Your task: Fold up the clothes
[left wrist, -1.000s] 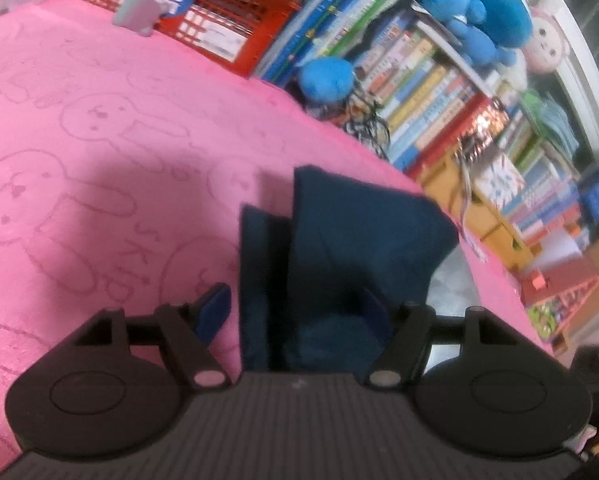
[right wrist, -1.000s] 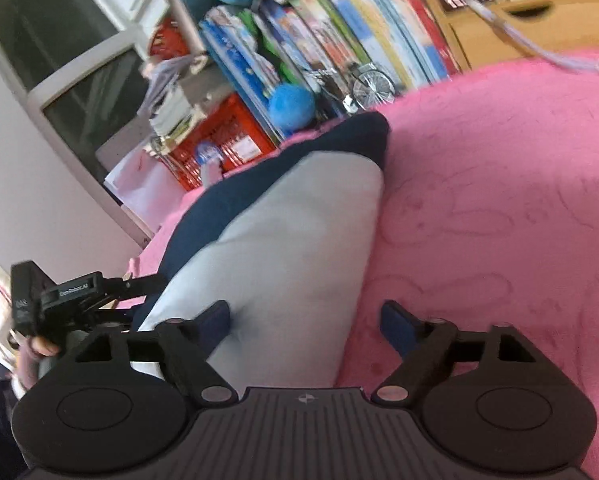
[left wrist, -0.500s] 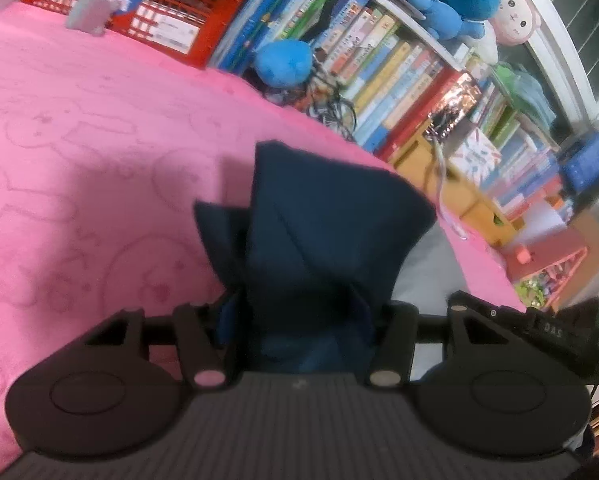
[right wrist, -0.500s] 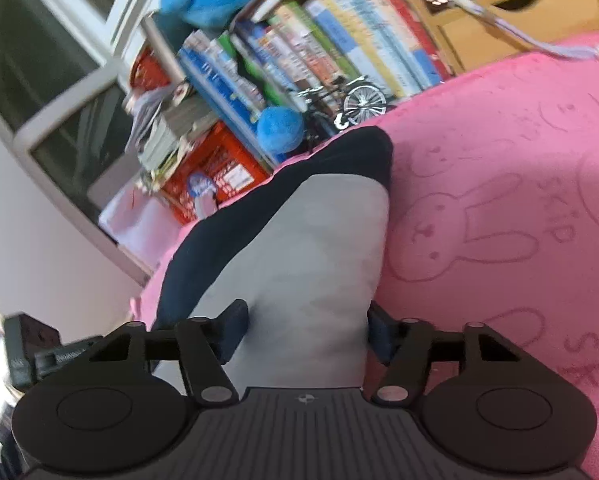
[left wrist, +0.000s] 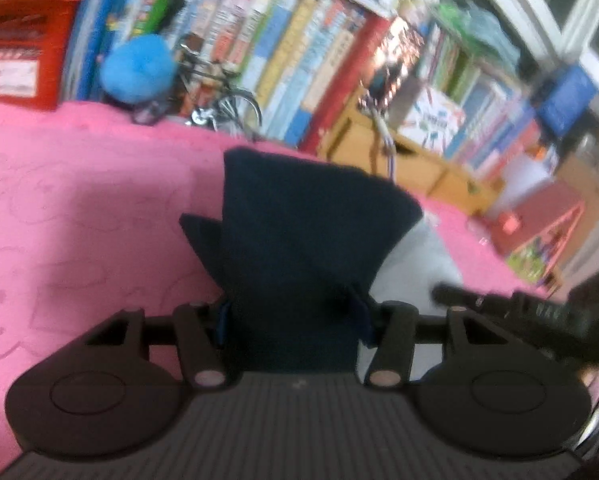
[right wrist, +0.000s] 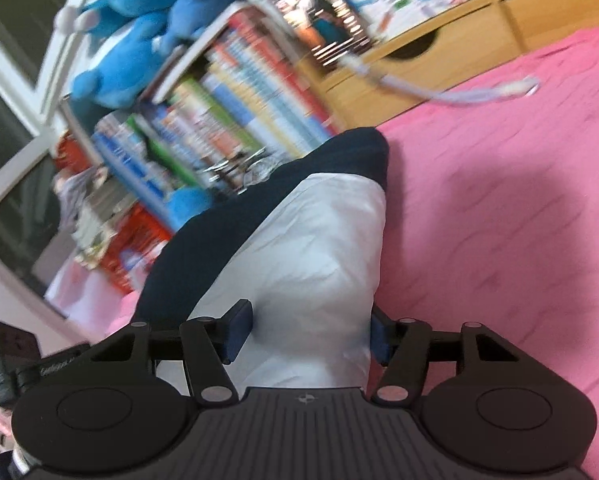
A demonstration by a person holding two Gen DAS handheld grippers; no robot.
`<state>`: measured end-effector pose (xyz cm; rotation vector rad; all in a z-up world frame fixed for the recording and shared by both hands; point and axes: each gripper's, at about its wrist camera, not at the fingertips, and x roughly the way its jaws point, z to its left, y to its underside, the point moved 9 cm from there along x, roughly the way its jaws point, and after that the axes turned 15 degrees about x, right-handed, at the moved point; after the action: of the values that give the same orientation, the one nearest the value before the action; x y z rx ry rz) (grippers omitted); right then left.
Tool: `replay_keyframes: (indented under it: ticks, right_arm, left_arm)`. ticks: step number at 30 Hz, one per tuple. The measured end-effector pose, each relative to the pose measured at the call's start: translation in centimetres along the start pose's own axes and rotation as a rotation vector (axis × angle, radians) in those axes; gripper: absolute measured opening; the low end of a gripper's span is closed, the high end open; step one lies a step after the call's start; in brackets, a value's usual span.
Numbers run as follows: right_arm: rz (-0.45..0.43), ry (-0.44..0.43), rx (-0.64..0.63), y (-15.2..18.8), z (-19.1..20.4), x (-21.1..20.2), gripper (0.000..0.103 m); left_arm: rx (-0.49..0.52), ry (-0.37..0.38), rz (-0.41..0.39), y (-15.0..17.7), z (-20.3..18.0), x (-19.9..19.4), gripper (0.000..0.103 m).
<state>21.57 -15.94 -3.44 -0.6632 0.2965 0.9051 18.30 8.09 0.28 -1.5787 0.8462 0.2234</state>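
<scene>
A folded garment, navy (left wrist: pixel 299 240) with a pale grey panel (right wrist: pixel 311 264), is held up over the pink blanket (left wrist: pixel 79 208). My left gripper (left wrist: pixel 293 318) is shut on its navy end, the cloth bunched between both blue pads. My right gripper (right wrist: pixel 305 332) is shut on the grey end, with the navy edge (right wrist: pixel 351 148) running along the far side. In the left wrist view the right gripper's body (left wrist: pixel 519 312) shows at the right edge. The left gripper's body (right wrist: pixel 15 364) appears at the lower left of the right wrist view.
A bookshelf (left wrist: pixel 291 48) packed with books lines the far edge of the blanket, with a red crate (left wrist: pixel 15 44), a blue plush ball (left wrist: pixel 137 68) and a small bicycle model (left wrist: pixel 219 100) before it. Wooden drawers (right wrist: pixel 439 48) and a pale cord (right wrist: pixel 459 92) lie at the right.
Both grippers went from open around the garment to shut on it, then lifted and carried it along the blanket; the shelf has slid across both views.
</scene>
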Motion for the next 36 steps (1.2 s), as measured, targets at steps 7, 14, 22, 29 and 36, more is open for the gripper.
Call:
replay_keyframes:
  ticks: [7, 14, 22, 29, 36]
  right_arm:
    - [0.003, 0.056, -0.17, -0.4, -0.9, -2.0, 0.065]
    - [-0.087, 0.135, -0.39, 2.6, 0.3, -8.0, 0.07]
    - [-0.207, 0.197, -0.647, 13.2, 2.5, -15.2, 0.075]
    - [-0.266, 0.34, -0.644, 17.1, 1.6, -13.9, 0.075]
    - [-0.323, 0.424, -0.695, 17.3, 2.5, -11.7, 0.051]
  left_arm:
    - [0.086, -0.143, 0.003, 2.5, 1.6, -3.1, 0.06]
    - [0.124, -0.375, -0.098, 3.9, 2.1, -10.3, 0.058]
    - [0.139, -0.37, -0.253, 7.8, -6.8, -15.1, 0.059]
    - [0.245, -0.391, -0.158, 9.9, -11.2, -11.4, 0.062]
    - [0.285, -0.509, -0.087, 9.3, -9.7, -9.4, 0.066]
